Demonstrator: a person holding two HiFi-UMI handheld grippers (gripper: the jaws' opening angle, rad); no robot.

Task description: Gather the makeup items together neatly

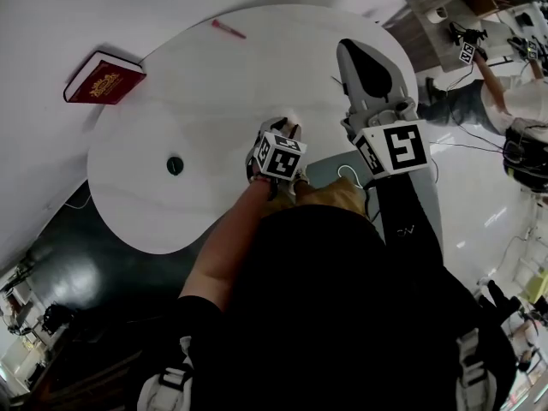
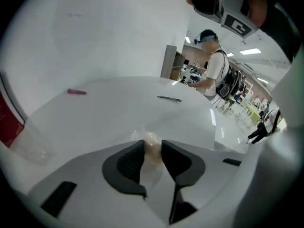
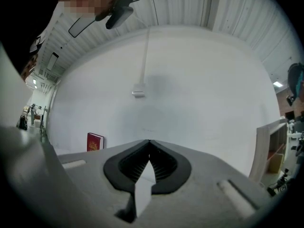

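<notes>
On the white table, near its front edge, my left gripper points steeply down. In the left gripper view its jaws are closed against a small clear item with a beige tint that fills the gap between the pads. A pink stick lies at the table's far side. A thin dark pencil lies far right. My right gripper is held level over the table's right part, shut and empty.
A small dark round thing sits on the table's left part. A red book stands by the white wall beyond the table. A person stands behind the table at the right, among desks and cables.
</notes>
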